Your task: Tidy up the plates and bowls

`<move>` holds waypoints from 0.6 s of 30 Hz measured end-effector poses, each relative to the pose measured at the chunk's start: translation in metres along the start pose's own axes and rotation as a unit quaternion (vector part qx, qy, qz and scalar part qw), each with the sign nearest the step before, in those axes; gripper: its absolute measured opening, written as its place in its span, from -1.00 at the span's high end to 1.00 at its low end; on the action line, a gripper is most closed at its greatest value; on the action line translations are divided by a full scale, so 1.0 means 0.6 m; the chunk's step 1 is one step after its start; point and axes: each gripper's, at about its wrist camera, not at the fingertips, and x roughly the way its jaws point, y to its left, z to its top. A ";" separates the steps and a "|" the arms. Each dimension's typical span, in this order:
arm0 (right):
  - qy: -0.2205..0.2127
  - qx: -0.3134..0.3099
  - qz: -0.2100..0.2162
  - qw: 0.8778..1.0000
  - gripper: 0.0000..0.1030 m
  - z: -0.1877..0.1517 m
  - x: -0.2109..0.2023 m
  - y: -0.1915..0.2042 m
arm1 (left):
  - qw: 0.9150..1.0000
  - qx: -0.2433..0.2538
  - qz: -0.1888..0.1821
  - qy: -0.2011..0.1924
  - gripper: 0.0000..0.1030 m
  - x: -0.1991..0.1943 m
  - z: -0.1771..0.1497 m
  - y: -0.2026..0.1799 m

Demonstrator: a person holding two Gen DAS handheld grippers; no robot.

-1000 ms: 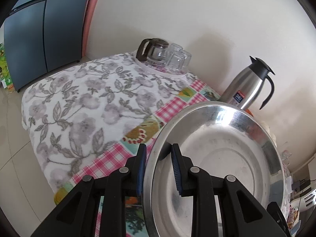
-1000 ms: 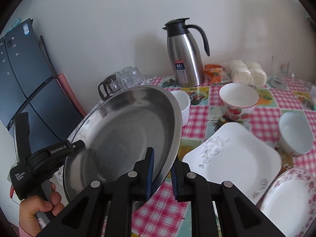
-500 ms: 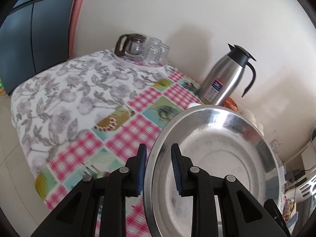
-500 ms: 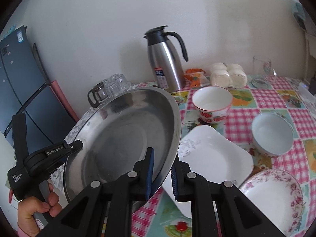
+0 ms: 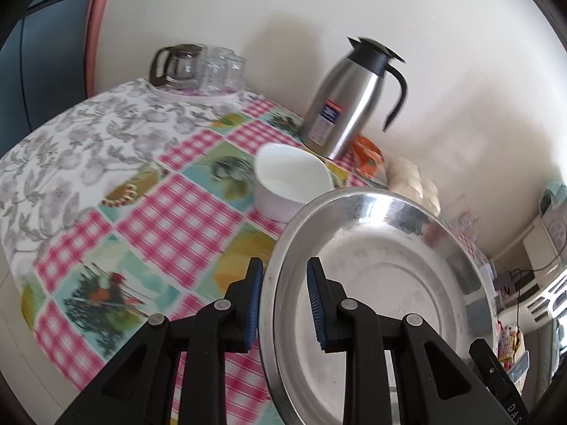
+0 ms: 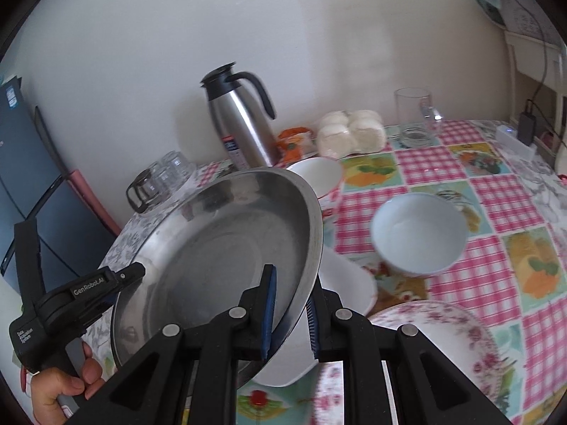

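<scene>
I have the steel pan [image 6: 226, 262] held tilted above the surface [image 5: 177, 219], one gripper on each side of its rim. My left gripper [image 5: 283, 301] is clamped on the near edge, and my right gripper [image 6: 288, 313] is clamped on the opposite edge. Just past the pan from the left gripper sits a white bowl [image 5: 290, 184] with a steel jug [image 5: 349, 106] behind it. Ahead of the right gripper are a pale bowl [image 6: 418, 233], a white plate [image 6: 340, 283] and a flowered plate [image 6: 443, 347].
</scene>
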 end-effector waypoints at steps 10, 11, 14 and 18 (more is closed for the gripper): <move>0.012 0.039 -0.022 0.999 0.67 -0.003 0.010 -0.072 | 0.999 0.015 -0.003 0.034 0.49 0.037 -0.023 -0.042; 0.015 0.042 -0.023 0.999 0.67 -0.006 0.012 -0.075 | 0.999 0.013 0.000 0.039 0.49 0.041 -0.024 -0.039; 0.026 0.041 -0.023 0.999 0.67 -0.012 0.024 -0.076 | 0.999 0.011 0.010 0.046 0.49 0.048 -0.026 -0.029; 0.038 0.038 -0.024 0.998 0.67 -0.020 0.041 -0.071 | 0.998 0.007 0.022 0.058 0.49 0.063 -0.031 -0.016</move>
